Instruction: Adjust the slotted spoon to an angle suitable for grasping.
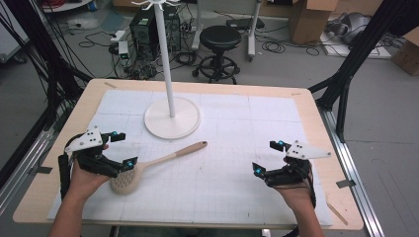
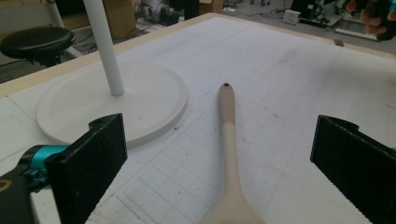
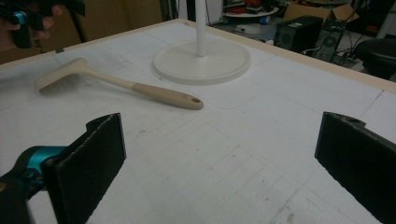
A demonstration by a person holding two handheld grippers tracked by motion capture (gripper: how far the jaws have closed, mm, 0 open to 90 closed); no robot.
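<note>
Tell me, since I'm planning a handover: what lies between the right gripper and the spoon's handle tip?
Nothing: in the high view, only bare white mat separates the right gripper from the spoon.

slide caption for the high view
Left tool open over a slotted spoon; right tool open; white stand behind.

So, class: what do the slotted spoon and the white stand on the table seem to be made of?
Slotted spoon: beige throughout, matte, with a perforated head and a darker handle end; it looks like silicone or plastic, perhaps over wood, though I can't tell which.
White stand: smooth, even white coat on the thin pole and round base, probably painted metal, possibly plastic.
</note>
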